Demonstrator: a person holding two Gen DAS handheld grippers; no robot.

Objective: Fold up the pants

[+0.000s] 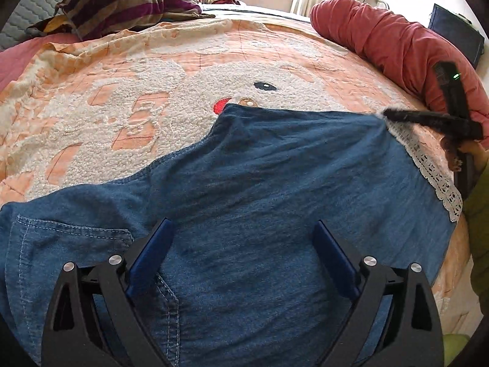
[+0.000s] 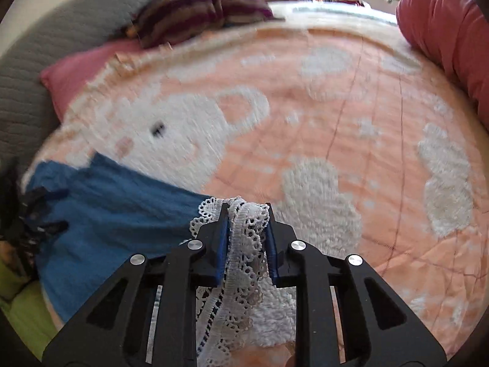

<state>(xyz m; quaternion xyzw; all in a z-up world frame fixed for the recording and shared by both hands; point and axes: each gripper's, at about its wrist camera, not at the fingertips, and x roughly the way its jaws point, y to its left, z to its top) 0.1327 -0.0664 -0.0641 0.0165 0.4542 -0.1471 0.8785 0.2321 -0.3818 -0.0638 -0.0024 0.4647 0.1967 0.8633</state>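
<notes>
The denim pants [image 1: 275, 183] lie spread on the bunny-patterned blanket [image 1: 122, 98] covering the bed. The left hand-held gripper [image 1: 243, 257] hovers low over them, fingers spread wide, holding nothing. The right hand-held gripper [image 2: 247, 229] is clamped on the pants' white lace hem [image 2: 244, 244], beyond the pants' far corner.

Your right wrist view is motion-blurred: the striped pillow [image 2: 195, 15] and blanket [image 2: 336, 107] lack sharp detail. Your left wrist view cuts the pants [image 1: 259, 183] at its bottom edge; the waistband is out of frame.
</notes>
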